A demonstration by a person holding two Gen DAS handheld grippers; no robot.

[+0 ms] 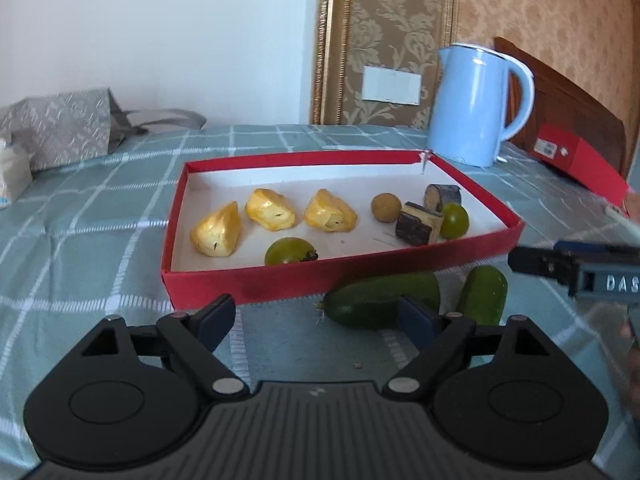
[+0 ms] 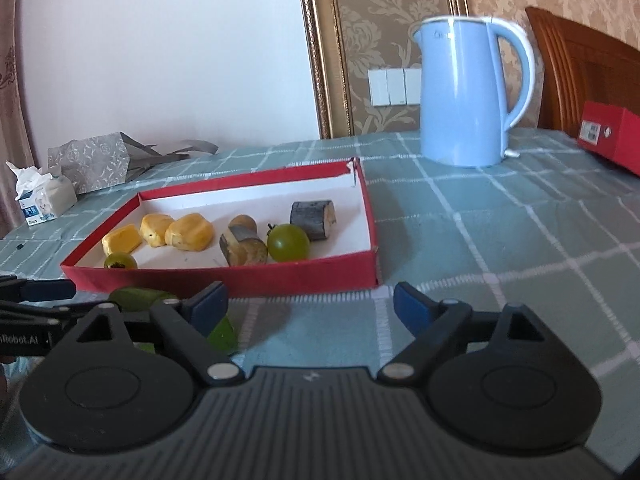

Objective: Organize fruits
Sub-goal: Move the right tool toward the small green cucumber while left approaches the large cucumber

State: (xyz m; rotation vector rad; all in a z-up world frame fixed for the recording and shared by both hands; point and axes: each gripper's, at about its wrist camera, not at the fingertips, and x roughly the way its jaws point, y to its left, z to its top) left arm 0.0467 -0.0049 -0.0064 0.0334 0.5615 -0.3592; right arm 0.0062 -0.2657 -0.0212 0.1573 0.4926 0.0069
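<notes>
A red box (image 1: 340, 274) with a white floor holds three yellow fruit pieces (image 1: 270, 210), two green tomatoes (image 1: 289, 251), a brown round fruit (image 1: 386, 208) and two dark-skinned cane chunks (image 1: 418, 224). Two green cucumbers (image 1: 380, 300) lie on the cloth just in front of the box. My left gripper (image 1: 320, 314) stands open, low over the cloth, with the nearer cucumber behind its right finger. My right gripper (image 2: 310, 300) is open over bare cloth near the box's (image 2: 240, 280) right front corner. A cucumber (image 2: 222, 336) shows partly behind its left finger.
A light blue kettle (image 1: 476, 108) stands behind the box at the right. A second red box (image 1: 576, 156) sits near a wooden headboard. A grey patterned bag (image 1: 60, 128) and a tissue pack (image 2: 44, 200) lie at the far left. Checked green cloth (image 2: 500, 240) covers the surface.
</notes>
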